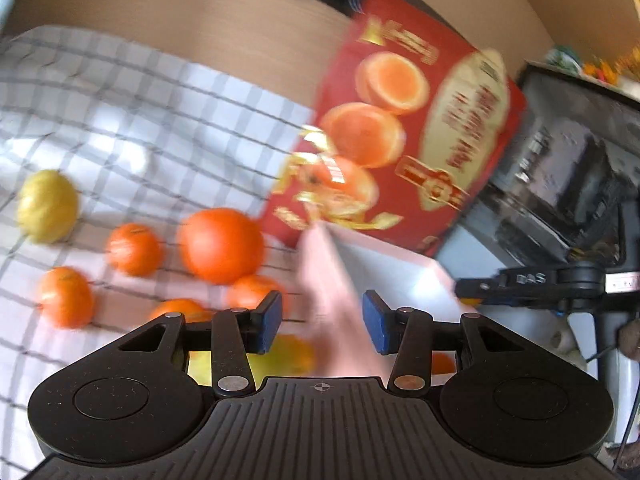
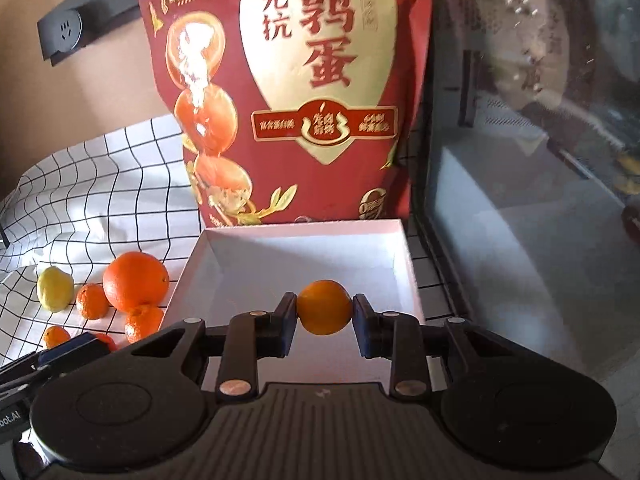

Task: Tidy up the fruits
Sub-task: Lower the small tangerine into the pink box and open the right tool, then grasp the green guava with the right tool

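**Checked cloth, white box, and an orange held over it**

Black-and-white checked cloth covers the work surface, with a tan wall behind it.

A small orange is clamped between the blue pads of the right gripper, which hangs above a shallow white box. The box is open-topped and its floor shows bare in this view. Directly behind the box stands a tall red and gold bag printed with Chinese characters and pictures of halved eggs. To the right of the box is a dark glass-fronted appliance.

Left of the box, loose fruit lies on the cloth: a large orange, several small mandarins, one of them beside it, and a yellow lemon farthest left.

The left gripper has its fingers spread apart with nothing between them. Its view is blurred; it looks over the fruit pile and the box's near corner.
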`<control>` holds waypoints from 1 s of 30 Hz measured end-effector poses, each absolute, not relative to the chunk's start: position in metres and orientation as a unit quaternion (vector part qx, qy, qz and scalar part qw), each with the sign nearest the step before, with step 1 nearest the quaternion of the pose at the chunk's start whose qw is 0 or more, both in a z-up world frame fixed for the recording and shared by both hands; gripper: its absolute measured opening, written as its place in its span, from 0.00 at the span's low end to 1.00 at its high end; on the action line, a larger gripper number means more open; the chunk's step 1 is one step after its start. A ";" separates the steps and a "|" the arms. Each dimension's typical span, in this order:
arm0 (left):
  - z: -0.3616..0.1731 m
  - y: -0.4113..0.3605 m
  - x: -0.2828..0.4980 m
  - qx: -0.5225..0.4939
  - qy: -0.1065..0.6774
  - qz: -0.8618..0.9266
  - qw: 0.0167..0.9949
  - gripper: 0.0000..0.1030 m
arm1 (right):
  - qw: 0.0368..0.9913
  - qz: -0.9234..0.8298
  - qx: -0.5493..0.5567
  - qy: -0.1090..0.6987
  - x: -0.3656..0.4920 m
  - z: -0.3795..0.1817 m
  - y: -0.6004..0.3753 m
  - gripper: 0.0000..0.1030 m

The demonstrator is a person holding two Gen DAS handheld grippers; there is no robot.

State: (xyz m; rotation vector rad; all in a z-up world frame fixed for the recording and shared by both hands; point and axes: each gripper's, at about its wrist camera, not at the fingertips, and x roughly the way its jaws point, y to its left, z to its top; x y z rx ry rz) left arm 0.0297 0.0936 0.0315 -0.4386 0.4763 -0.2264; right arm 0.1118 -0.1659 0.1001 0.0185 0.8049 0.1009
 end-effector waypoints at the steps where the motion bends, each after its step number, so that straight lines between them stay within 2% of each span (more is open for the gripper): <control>1: 0.028 0.107 0.027 -0.230 0.231 -0.102 0.940 0.48 | 0.918 0.052 0.010 0.393 0.113 0.098 -0.165 0.32; 3: 0.024 0.134 0.021 -0.269 0.219 -0.080 0.934 0.48 | 0.917 0.054 0.008 0.394 0.114 0.095 -0.162 0.44; 8: 0.008 0.191 -0.003 -0.351 0.119 0.014 0.929 0.48 | 0.917 0.064 0.004 0.394 0.115 0.093 -0.143 0.44; 10: 0.006 0.204 -0.006 -0.368 0.124 0.048 0.920 0.48 | 0.916 0.080 0.002 0.394 0.112 0.093 -0.128 0.44; 12: 0.005 0.215 -0.014 -0.387 0.096 0.050 0.916 0.48 | 0.915 0.102 -0.008 0.391 0.105 0.092 -0.109 0.44; 19: 0.004 0.226 -0.017 -0.406 0.099 0.071 0.906 0.48 | 0.892 0.206 -0.043 0.399 0.085 0.079 -0.032 0.46; 21: 0.005 0.225 -0.017 -0.400 0.101 0.067 0.909 0.48 | 0.882 0.234 -0.048 0.405 0.080 0.075 -0.015 0.56; 23: 0.005 0.222 -0.015 -0.392 0.105 0.061 0.912 0.48 | 0.879 0.246 -0.074 0.401 0.073 0.070 0.003 0.59; 27: 0.004 0.217 -0.015 -0.383 0.109 0.055 0.916 0.48 | 0.885 0.240 -0.139 0.375 0.062 0.060 0.032 0.59; 30: 0.004 0.216 -0.014 -0.384 0.110 0.052 0.915 0.48 | 0.890 0.232 -0.137 0.368 0.065 0.055 0.038 0.57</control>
